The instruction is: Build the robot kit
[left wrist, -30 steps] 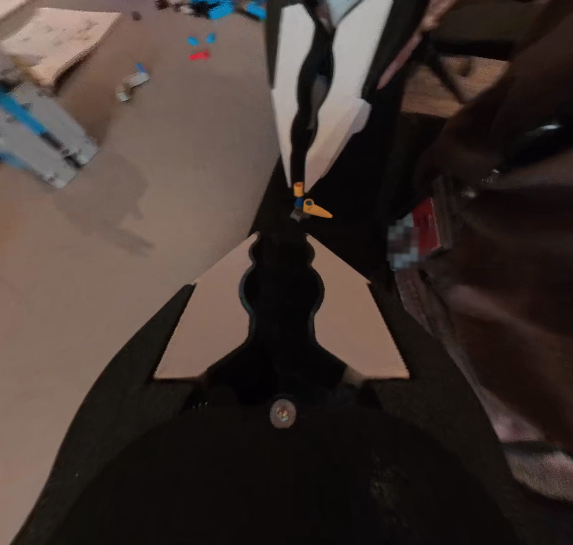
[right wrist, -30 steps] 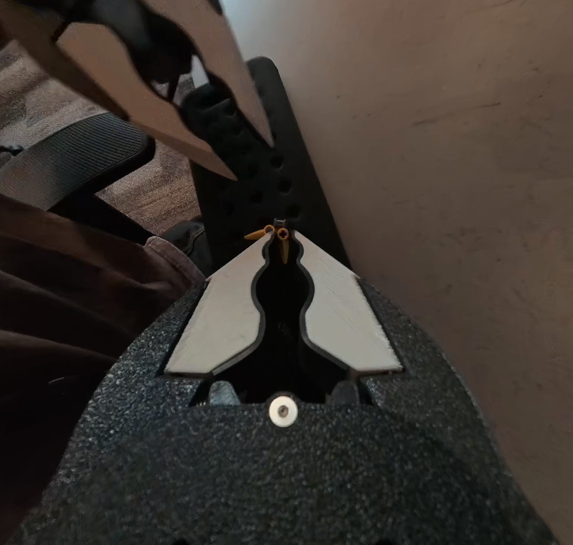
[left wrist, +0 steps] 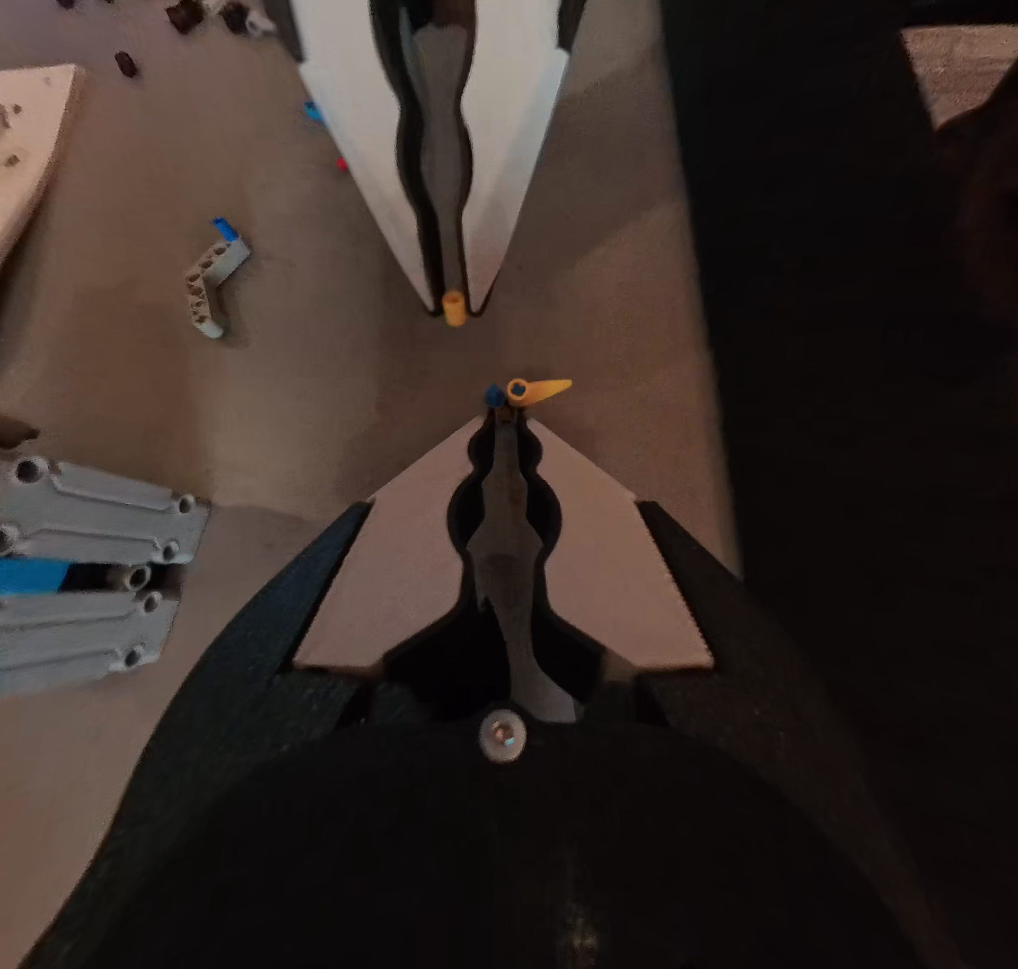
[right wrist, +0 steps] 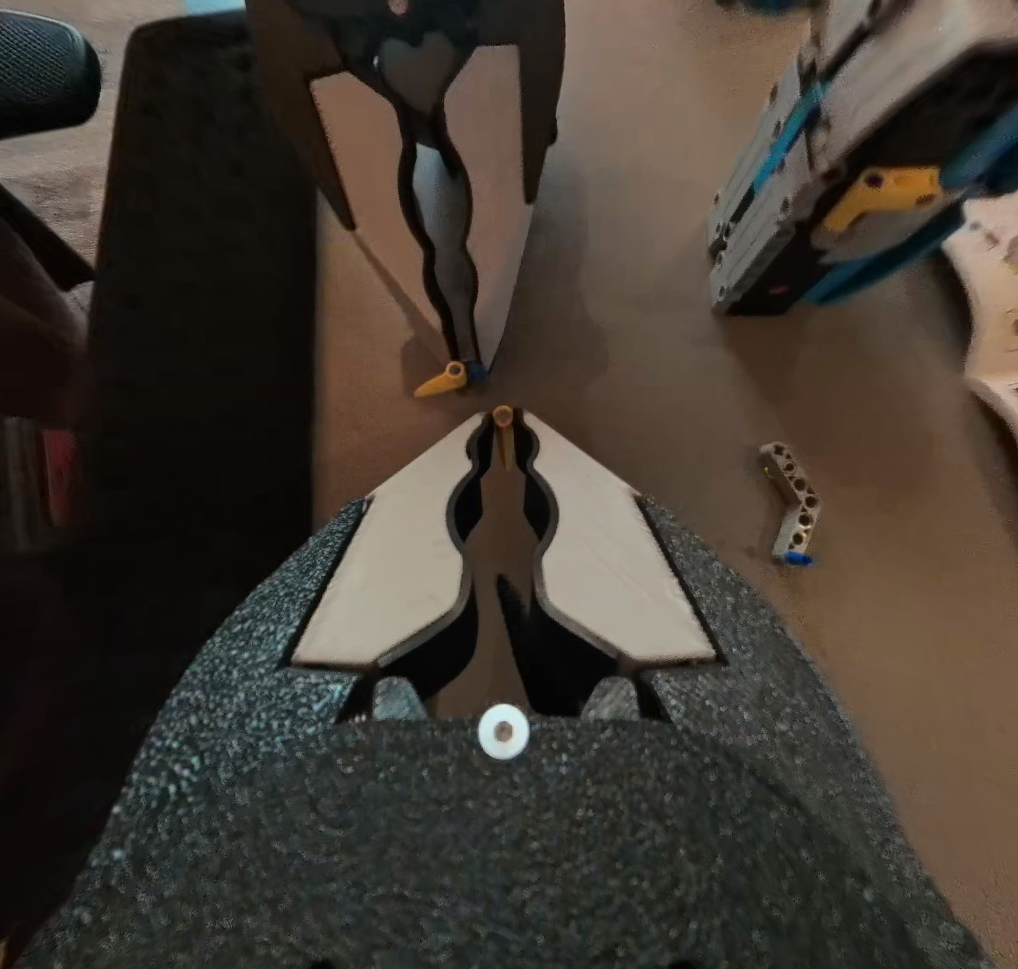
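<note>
Facing tip to tip above the tabletop point(left wrist: 165, 391) — left gripper point(left wrist: 505, 416) pinching a blue pin point(left wrist: 494, 395) carrying a yellow tooth piece point(left wrist: 537, 390), jaws clenched on it. Opposite, right gripper point(right wrist: 502, 419) gripping a second yellow piece point(right wrist: 502, 430), jaws likewise closed. Not touching yet — the two parts sitting just apart, roughly in line. Lying off to the side: a bent grey beam point(left wrist: 215, 281) and a grey-blue brick assembly point(left wrist: 82, 573).
</note>
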A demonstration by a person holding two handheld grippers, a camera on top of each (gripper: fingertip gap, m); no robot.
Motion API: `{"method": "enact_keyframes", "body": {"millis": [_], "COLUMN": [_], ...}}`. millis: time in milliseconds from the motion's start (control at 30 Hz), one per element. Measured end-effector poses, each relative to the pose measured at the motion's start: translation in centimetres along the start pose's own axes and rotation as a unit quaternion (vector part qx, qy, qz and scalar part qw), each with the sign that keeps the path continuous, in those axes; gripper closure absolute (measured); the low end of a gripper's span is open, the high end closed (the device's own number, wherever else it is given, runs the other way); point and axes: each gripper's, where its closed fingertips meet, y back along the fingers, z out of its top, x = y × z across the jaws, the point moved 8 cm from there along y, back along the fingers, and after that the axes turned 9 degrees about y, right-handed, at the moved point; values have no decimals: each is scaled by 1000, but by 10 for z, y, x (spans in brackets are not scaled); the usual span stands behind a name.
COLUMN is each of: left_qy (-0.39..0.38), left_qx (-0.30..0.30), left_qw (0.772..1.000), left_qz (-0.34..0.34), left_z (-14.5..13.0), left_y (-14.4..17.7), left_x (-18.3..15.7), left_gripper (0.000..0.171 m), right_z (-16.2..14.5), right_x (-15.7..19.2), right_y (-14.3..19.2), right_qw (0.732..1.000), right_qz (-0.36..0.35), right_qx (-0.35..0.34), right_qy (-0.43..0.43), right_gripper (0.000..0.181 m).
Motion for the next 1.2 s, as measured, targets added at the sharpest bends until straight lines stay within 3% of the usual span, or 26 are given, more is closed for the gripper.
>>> {"method": "enact_keyframes", "body": {"millis": [167, 433, 800, 1000, 1200], "left_qy": [-3, 1, -12, 23, 13], "left_qx": [25, 22, 19, 12, -48], "left_qw": [1000, 1000, 1000, 999, 997], "left_qz": [-2, -4, 11, 44, 51], "left_z": [1, 1, 0, -6, -1], "left_y": [-12, -12, -11, 0, 12], "left_x": [14, 13, 10, 10, 2], "left_gripper": [164, 164, 164, 154, 171], "right_z": [-7, 6, 9, 15, 20], "right_x": [-14, -22, -21, -20, -19], "right_y": [-11, -22, -31, -35, -39], "right_qw": [997, 992, 985, 980, 976], "right_qz": [72, 104, 125, 136, 146], "right_qx": [17, 22, 85, 111, 127], "right_qy": [33, 69, 86, 96, 101], "right_gripper": [173, 173, 173, 173, 173]}}
